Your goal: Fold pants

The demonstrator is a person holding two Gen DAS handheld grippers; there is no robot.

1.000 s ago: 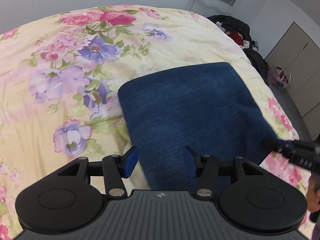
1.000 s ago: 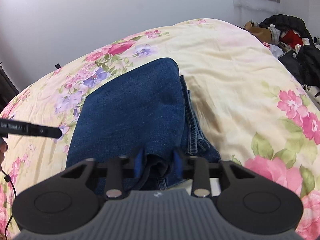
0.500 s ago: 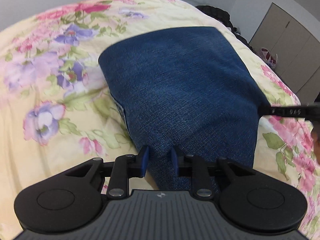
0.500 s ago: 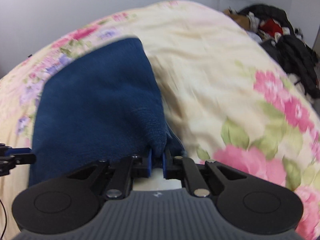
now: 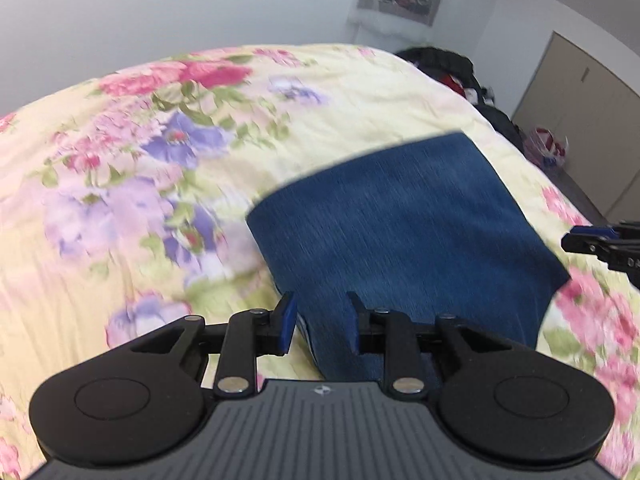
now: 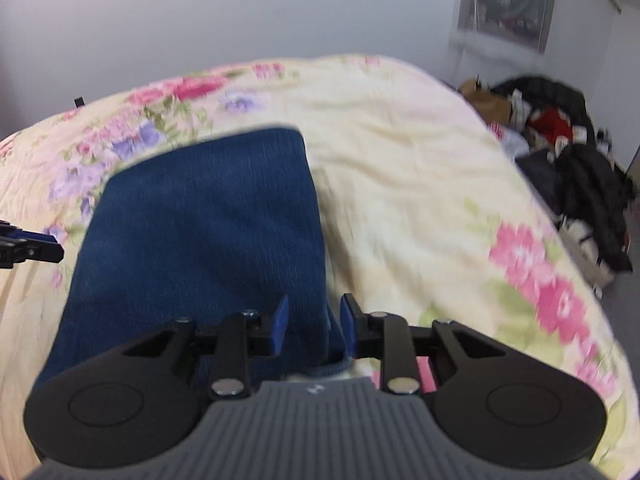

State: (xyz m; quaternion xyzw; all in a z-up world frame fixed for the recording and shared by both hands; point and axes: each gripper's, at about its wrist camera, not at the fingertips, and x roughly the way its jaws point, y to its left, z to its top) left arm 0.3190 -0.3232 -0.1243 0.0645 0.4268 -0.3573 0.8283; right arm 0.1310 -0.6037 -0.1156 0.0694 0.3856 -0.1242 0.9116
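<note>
Left gripper [image 5: 320, 322]: jaws part-open, astride the near left corner of the folded jeans [image 5: 404, 236]. The denim lies between the pads, and no pinch or lifted cloth is visible.

Right gripper [image 6: 312, 322]: jaws have just been opening. They stand part-open over the near right corner, where a hem edge shows below them. The pads are apart from the cloth, so the corner reads as released.

The jeans lie flat as 1 blue rectangle on the floral bedspread [image 5: 120, 200]. Its long axis runs away from both tools, toward the far side of the bed. Each gripper sits at its own near corner, neither plainly nearer, with the far edge well ahead of both.

Judgement: any further fold would carry the near edge forward along that axis.

Beyond the bed, to the right, lies a pile of dark clothes [image 6: 576, 160].
</note>
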